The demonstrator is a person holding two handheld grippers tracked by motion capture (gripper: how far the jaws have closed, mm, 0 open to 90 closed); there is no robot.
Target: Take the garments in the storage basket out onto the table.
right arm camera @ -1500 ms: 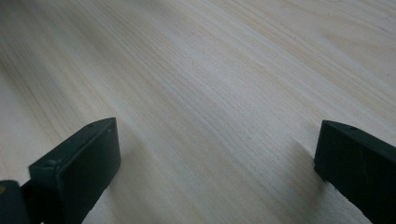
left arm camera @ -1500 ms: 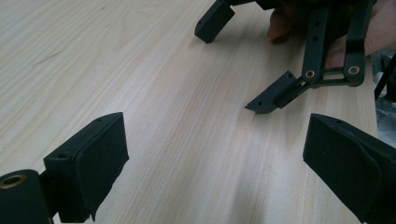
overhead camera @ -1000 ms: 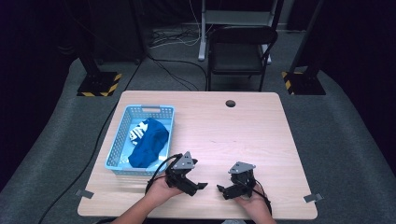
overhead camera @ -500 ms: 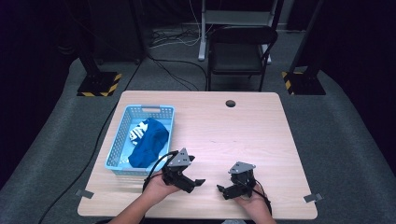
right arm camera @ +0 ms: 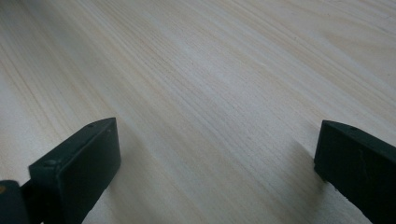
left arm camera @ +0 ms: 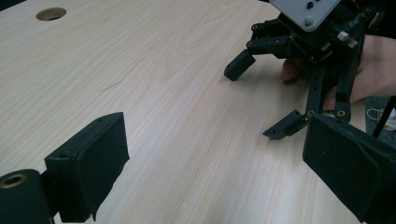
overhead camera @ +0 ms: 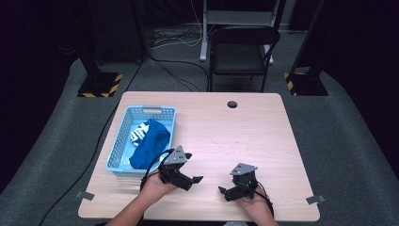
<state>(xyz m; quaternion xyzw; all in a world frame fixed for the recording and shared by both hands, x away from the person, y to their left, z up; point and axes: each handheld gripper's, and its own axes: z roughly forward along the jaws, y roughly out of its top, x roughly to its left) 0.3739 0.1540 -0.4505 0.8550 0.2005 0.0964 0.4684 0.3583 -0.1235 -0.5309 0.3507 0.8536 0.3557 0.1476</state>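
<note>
My left hand-held gripper (overhead camera: 188,175) and right hand-held gripper (overhead camera: 227,192) sit wide-jawed and empty on the pale wood bench (overhead camera: 244,136), right of the blue basket (overhead camera: 123,136) holding blue cloth (overhead camera: 149,143), dark room around.

Worktop (overhead camera: 244,136) brightly lit from overhead; surrounding floor (overhead camera: 339,122) and background fall off into near black. High view soft, low detail, slight colour noise in dark areas. Short soft shadows under both tongs. Left gripper view: near jaws blurred, wood grain sharp mid-frame, right tongs (left arm camera: 261,100) casts a faint shadow. Right gripper view: pale sheen across the grain, jaws out of focus.
</note>
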